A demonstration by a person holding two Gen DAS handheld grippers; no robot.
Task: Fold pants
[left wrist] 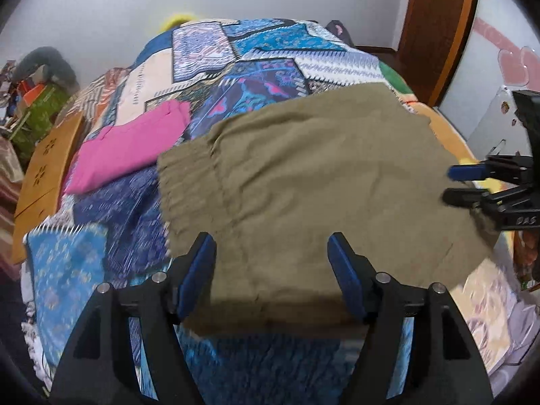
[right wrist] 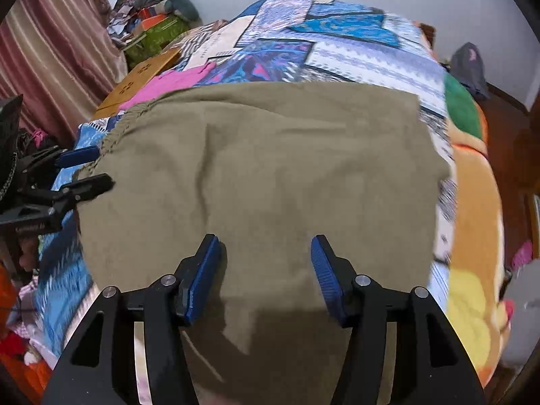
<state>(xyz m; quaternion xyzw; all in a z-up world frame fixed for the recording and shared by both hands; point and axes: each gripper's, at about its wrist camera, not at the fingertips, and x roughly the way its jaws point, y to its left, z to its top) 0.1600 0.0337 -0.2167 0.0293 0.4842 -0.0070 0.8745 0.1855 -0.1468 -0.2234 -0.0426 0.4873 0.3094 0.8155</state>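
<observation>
The olive pants (left wrist: 303, 182) are spread across the centre of both frames on the patchwork bedspread (left wrist: 256, 54), apparently already folded into a broad rectangle; further folds are judged to remain. Both the left gripper (left wrist: 271, 270) and the right gripper (right wrist: 266, 270) are held apart, clamping nothing. A folded pink garment (left wrist: 128, 148) is seen at left

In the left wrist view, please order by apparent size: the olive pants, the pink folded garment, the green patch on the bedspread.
1. olive pants, though nearest the camera
2. pink folded garment
3. green patch, partly hidden
</observation>
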